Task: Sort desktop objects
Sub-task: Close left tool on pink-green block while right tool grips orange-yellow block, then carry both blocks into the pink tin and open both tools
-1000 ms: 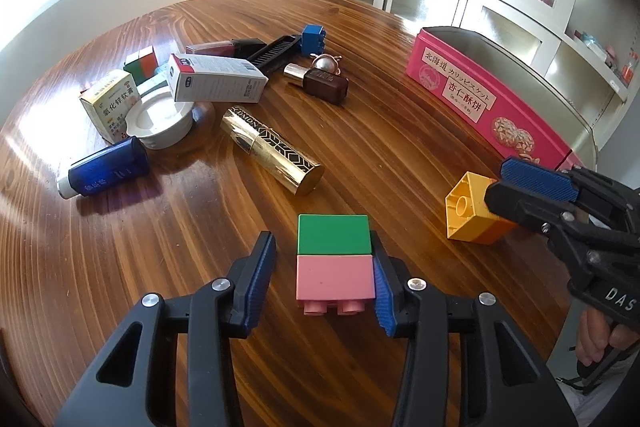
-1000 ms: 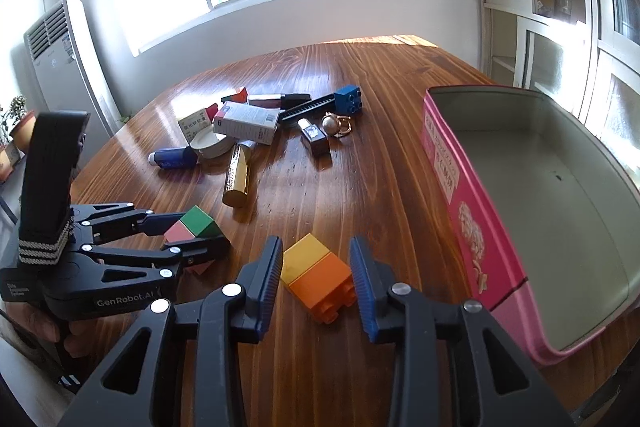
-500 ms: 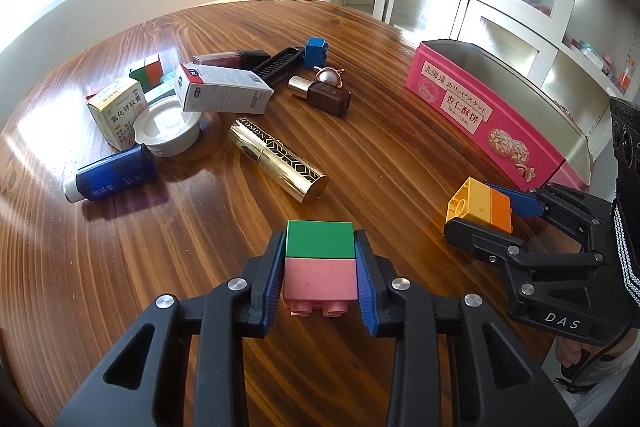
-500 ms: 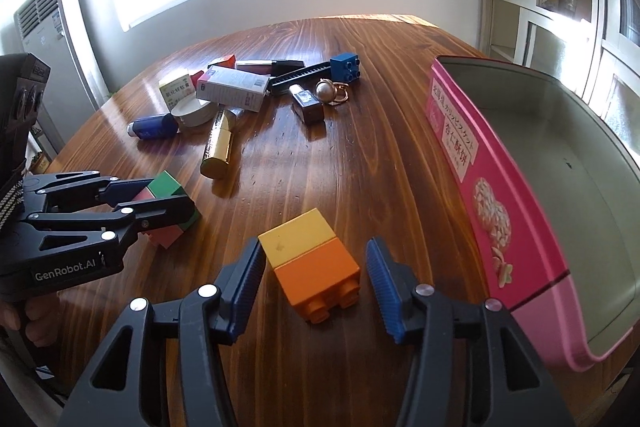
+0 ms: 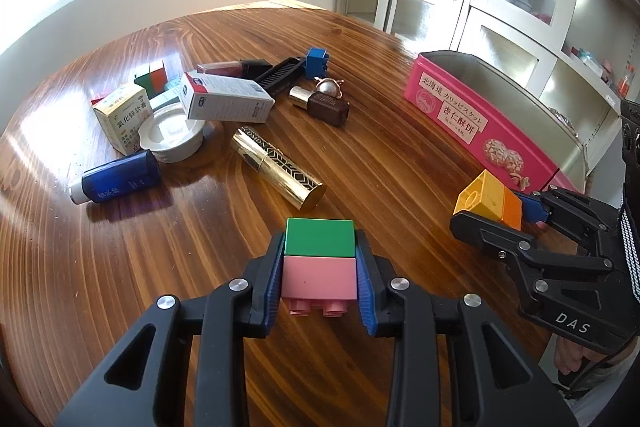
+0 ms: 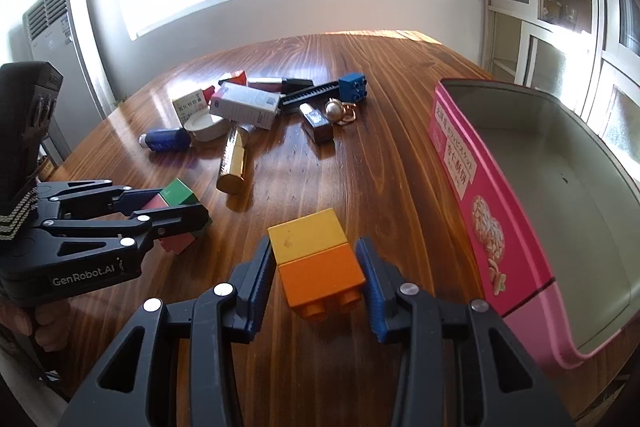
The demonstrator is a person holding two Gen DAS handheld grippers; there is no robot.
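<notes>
The green-pink block (image 5: 320,265) is clamped between the left gripper (image 5: 320,275) pads, long axis along the fingers, studs toward the camera; the yellow-orange block (image 6: 316,261) is held likewise in the right gripper (image 6: 318,281), though contact on its right pad cannot be confirmed; the pink tin (image 6: 472,187) lies open to the right, nearer the right gripper, its near wall to be cleared; the bare table (image 6: 380,155) between is unobstructed; the clutter (image 5: 208,107) sits far left.

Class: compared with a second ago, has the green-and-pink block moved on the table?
Yes. The green-and-pink block, now clamped in the left gripper, has lifted off the table; it sits higher against the gold tube.
</notes>
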